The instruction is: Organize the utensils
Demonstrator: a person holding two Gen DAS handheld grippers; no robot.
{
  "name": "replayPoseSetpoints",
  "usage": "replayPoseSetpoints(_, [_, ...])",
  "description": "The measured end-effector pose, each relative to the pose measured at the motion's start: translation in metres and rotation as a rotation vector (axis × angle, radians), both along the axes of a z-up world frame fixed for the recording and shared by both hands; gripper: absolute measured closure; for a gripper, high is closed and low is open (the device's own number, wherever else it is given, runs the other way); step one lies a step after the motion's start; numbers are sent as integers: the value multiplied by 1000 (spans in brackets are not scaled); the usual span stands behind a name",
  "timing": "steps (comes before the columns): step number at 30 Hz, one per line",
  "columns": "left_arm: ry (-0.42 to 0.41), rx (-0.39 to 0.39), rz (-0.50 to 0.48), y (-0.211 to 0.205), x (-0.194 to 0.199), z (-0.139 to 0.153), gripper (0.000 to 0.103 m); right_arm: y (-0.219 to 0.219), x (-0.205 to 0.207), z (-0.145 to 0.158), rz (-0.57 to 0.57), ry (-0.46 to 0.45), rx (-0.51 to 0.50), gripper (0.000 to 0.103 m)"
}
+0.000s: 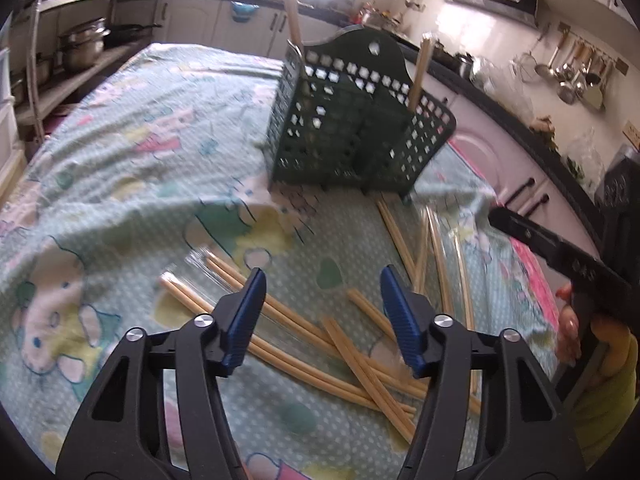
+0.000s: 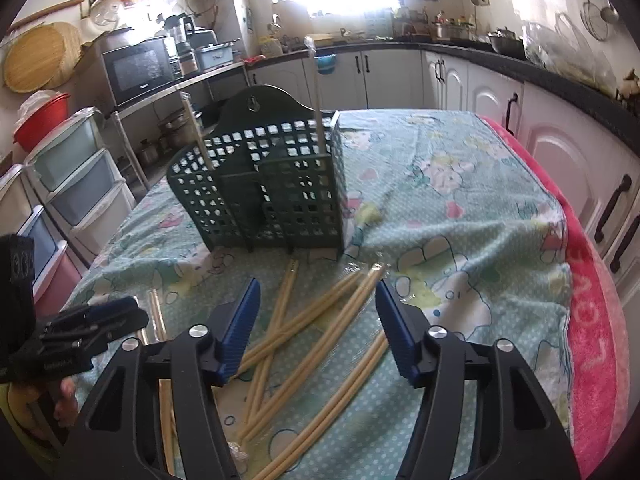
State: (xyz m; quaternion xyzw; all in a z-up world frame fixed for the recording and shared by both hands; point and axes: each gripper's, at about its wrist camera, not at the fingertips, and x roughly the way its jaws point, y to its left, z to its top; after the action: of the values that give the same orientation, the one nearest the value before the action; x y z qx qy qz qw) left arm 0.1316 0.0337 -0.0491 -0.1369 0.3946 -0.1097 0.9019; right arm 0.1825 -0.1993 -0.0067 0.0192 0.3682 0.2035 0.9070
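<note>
Chopsticks (image 2: pixel 304 344): scattered loose on the cloth (image 1: pixel 120 152), at 6 o'clock from the caddy.
Caddy (image 2: pixel 264 188): upright at 12 o'clock, two sticks already standing inside.
Left gripper (image 1: pixel 322 320): fingers spread, empty, hovering over the pile, likely choosing one.
Right gripper (image 2: pixel 316 326): likewise spread, holding nothing.

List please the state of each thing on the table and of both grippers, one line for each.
left gripper: open, holding nothing.
right gripper: open, holding nothing.
green basket: upright on the tablecloth, two chopstick pairs standing in it.
loose chopsticks: lying crossed on the cloth in front of the basket, some in clear sleeves.
</note>
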Motion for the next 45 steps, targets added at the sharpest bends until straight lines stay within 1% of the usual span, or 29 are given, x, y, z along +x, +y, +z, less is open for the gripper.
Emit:
replayPoseSetpoints(4, [20,14,-36,-11,1,-7,61,-6,8,-8,-18,23,5,61])
replayPoseSetpoints(7, [36,19,-50,-16,3,-11,69,-6,15,-13,-13,31,1,67])
replayPoseSetpoints(13, [66,25,-58,-23,8,-19,71,3,40,-23,20,45,-40,70])
replayPoseSetpoints(15, [73,28,-60,-24,11,-20,71,6,50,-29,34,63,-52,70])
replayPoseSetpoints(19, [96,24,-63,-24,15,-24,75,10,68,-42,51,104,-75,72])
replayPoseSetpoints(25, [108,25,-74,-26,19,-26,76,15,85,-54,76,116,-113,72])
replayPoseSetpoints(28, [112,28,-80,-27,19,-27,76,18,90,-60,88,131,-125,75])
replayPoseSetpoints(32, [116,30,-85,-30,22,-27,76,19,93,-64,99,134,-118,78])
replayPoseSetpoints(33, [117,30,-87,-30,22,-28,77,20,94,-65,101,135,-117,80])
replayPoseSetpoints(34, [120,31,-89,-31,23,-28,81,20,95,-65,106,138,-115,85])
replayPoseSetpoints(35, [122,29,-90,-31,23,-29,83,21,97,-68,114,155,-112,86])
replayPoseSetpoints(37, [126,24,-93,-32,24,-30,90,23,96,-70,114,150,-121,90])
replayPoseSetpoints(39, [125,21,-92,-32,25,-31,92,23,95,-69,111,141,-122,95])
replayPoseSetpoints(42, [128,8,-89,-30,25,-32,95,18,92,-65,103,142,-76,99])
replayPoseSetpoints(45, [126,-13,-85,-27,25,-31,97,12,86,-57,88,130,-26,100])
